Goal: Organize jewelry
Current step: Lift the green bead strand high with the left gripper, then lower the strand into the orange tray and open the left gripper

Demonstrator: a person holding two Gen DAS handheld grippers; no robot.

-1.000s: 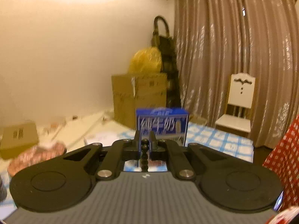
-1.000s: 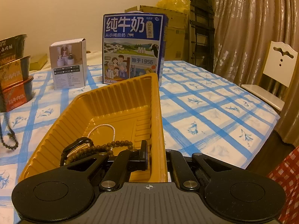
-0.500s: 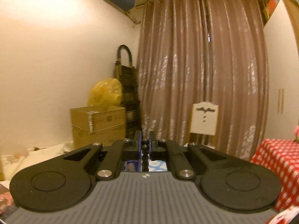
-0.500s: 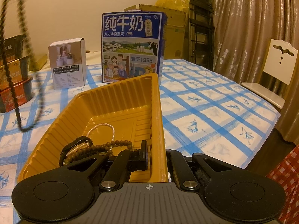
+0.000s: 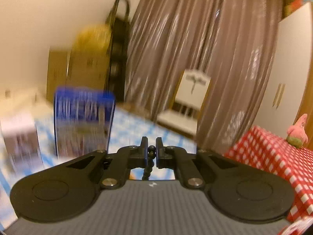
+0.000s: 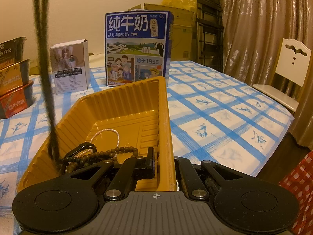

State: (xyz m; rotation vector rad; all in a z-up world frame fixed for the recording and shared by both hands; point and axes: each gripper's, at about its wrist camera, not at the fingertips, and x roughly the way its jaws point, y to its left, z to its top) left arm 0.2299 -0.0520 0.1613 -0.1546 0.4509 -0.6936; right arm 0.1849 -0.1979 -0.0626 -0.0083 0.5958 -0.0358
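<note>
Left wrist view: the picture is smeared by motion. A table under a blue-checked cloth (image 5: 135, 125) carries a blue milk carton (image 5: 83, 121); behind the carton stand a cardboard box (image 5: 78, 68) and a yellow bag (image 5: 92, 37), and to its right a brown curtain (image 5: 195, 58), a white chair (image 5: 187, 98) and a red-checked cover (image 5: 273, 156) bearing a pink plush toy (image 5: 298, 129). Half a second earlier this view showed only wall and curtain — carton and cloth have come back in. The left gripper (image 5: 151, 150) is clamped on a dark bead strand (image 5: 148, 164), which hangs down between the jaws.

Right wrist view: sharp and unchanged in framing from a second ago. The yellow tray (image 6: 125, 105) lies on the cloth just in front of the carton (image 6: 138, 49); a small white box (image 6: 70, 66) stands left of the carton, stacked instant-food bowls (image 6: 13, 78) further left. The right gripper (image 6: 163, 164) is closed on the tray's right wall. Inside the tray, at its near end, lie a pearl strand (image 6: 109, 135), a brown bead string (image 6: 101, 154) and a black band (image 6: 82, 148). The held strand, a blurred dark double line (image 6: 45, 58), was left of the tray half a second ago — its lower end now hangs over the tray's near left corner.
</note>
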